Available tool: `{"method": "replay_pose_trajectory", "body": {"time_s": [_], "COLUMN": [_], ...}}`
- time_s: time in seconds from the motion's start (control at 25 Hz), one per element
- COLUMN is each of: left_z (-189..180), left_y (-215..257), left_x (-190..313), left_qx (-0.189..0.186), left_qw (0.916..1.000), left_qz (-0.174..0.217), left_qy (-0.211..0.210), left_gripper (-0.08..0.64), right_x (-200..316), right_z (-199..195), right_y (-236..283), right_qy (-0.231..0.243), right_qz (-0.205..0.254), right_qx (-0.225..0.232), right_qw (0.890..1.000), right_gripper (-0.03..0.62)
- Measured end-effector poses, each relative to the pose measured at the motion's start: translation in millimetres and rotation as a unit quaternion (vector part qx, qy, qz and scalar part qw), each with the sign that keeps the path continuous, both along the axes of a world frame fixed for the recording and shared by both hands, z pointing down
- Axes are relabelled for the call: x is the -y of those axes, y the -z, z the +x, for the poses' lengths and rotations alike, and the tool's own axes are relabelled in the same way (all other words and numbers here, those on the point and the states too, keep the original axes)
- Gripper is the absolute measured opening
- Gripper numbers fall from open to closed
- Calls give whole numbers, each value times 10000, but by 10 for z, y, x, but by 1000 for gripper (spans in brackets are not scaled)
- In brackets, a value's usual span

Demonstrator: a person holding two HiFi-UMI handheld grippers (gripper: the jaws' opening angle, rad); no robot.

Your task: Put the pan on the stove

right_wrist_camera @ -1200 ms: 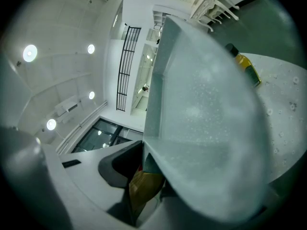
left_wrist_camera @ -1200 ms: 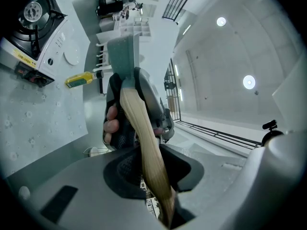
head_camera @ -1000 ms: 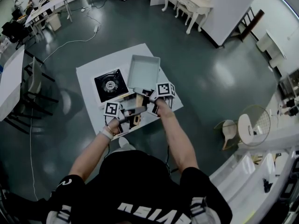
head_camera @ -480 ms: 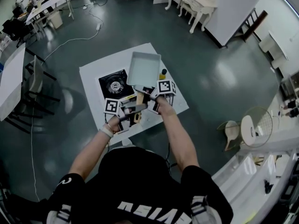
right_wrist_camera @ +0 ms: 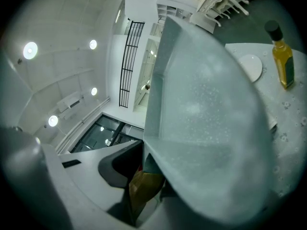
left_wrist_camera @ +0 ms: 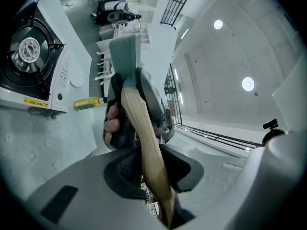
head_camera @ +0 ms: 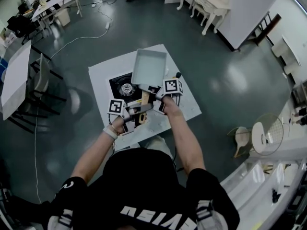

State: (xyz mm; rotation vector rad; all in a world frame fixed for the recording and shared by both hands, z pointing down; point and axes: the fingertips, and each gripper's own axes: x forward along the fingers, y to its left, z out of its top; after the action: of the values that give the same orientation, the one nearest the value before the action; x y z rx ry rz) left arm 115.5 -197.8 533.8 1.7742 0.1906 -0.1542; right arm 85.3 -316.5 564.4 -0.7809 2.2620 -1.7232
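Both your tools are clamped on the pan's wooden handle. Your left gripper holds its near end, and your right gripper is closed on it just ahead, right under the body. The square grey pan juts out just beyond the right gripper's jaws. From above it overlaps the far right corner of the stove, but you cannot tell whether they touch.

The burner lies ahead and left of your left gripper. An oil bottle stands just right of your right gripper. All of this rests on a white, speckled table, set on a dark glossy floor. Well beyond the pan stands a white dresser. A cable trails far off to the left, and a fan stands well to your right.
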Motion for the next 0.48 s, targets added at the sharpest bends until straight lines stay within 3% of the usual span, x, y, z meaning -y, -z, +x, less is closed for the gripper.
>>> {"method": "replay_pose_trajectory", "body": {"time_s": [0.48], "left_z": [-83], "left_y": [-116], "left_x": [113], "left_qx": [19], "left_qw": [9988], "left_qz": [-119], "left_qy": [468], "left_gripper": [78], "right_x": [76], "right_z": [-187], "right_y": [-128], "right_qy": [483], "right_qz": [-45], "right_qx": [-99], "right_qw": [9988], "right_gripper": [114]}}
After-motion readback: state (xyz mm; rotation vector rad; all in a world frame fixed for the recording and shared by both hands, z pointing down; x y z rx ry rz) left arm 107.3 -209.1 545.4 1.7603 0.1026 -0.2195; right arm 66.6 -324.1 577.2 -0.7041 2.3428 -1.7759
